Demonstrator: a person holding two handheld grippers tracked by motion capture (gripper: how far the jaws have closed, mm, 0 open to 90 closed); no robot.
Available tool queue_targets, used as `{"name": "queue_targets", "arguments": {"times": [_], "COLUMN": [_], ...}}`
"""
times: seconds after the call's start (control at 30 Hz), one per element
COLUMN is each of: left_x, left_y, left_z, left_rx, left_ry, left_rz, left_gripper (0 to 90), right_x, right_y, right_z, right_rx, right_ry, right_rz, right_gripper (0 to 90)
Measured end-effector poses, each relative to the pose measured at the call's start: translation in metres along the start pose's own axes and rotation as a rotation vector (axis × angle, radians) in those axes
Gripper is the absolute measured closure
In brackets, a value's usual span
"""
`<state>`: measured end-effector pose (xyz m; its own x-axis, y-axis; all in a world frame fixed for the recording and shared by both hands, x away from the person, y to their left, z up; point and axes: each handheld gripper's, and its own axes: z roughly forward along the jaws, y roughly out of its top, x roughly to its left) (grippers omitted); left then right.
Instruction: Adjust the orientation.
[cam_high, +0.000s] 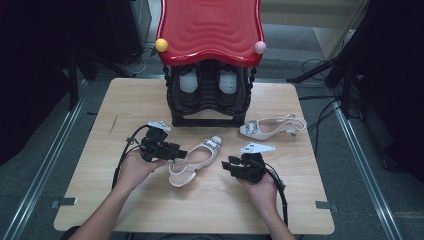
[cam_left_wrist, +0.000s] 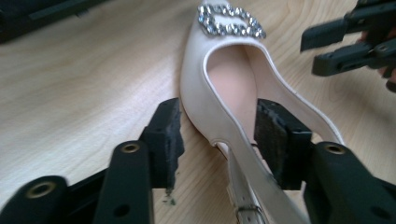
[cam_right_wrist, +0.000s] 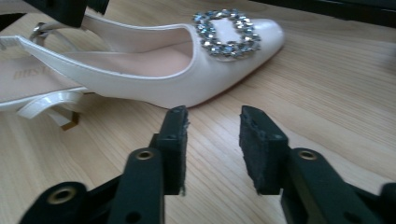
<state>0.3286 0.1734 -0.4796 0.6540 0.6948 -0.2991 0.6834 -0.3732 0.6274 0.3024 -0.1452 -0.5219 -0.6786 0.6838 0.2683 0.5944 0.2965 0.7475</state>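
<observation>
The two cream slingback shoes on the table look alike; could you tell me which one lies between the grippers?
The nearer shoe, mid-table, pointing toward the black rack. The left gripper straddles its side; the right gripper faces it. The other shoe lies apart beside the rack.

Right gripper (cam_right_wrist: 212, 135) poised just short of a cream slingback shoe (cam_right_wrist: 154, 70) on the wooden table (cam_right_wrist: 327, 107).

Its two black jaws rise from the bottom edge, standing apart with bare tabletop between their rough pads and nothing gripped. The shoe lies just beyond them on its sole, toe pointing to the right, its side wall nearest the jaw tips without touching them. A rhinestone buckle (cam_right_wrist: 226, 30) sits on the toe. The pinkish insole (cam_right_wrist: 140, 58) shows inside, and the heel strap (cam_right_wrist: 46, 100) loops off to the left. A black gripper part (cam_right_wrist: 70, 9) reaches in at the shoe's upper left edge.
</observation>
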Motion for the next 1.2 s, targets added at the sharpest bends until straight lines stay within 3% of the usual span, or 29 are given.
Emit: {"name": "queue_targets", "arguments": {"times": [0.07,0.27,0.5,1.2], "left_x": [-0.001,0.002,0.011,0.024], "left_y": [-0.001,-0.003,-0.009,-0.033], "left_z": [-0.003,-0.012,-0.024,-0.029], "left_rx": [-0.002,-0.025,-0.056,-0.014], "left_ry": [0.000,-0.016,-0.012,0.036], "left_rz": [0.008,-0.019,-0.044,-0.099], "left_gripper": [47.6,45.0,41.4,39.3], "right_x": [0.001,0.005,0.012,0.009], "right_y": [0.000,0.002,0.007,0.014], "right_z": [0.003,0.010,0.020,0.041], "right_rx": [0.007,0.015,0.047,0.087], "right_ry": [0.013,0.030,0.035,0.036], "right_rz": [-0.001,-0.022,-0.041,-0.044], "right_gripper": [74.0,89.8,90.0,89.6]}}
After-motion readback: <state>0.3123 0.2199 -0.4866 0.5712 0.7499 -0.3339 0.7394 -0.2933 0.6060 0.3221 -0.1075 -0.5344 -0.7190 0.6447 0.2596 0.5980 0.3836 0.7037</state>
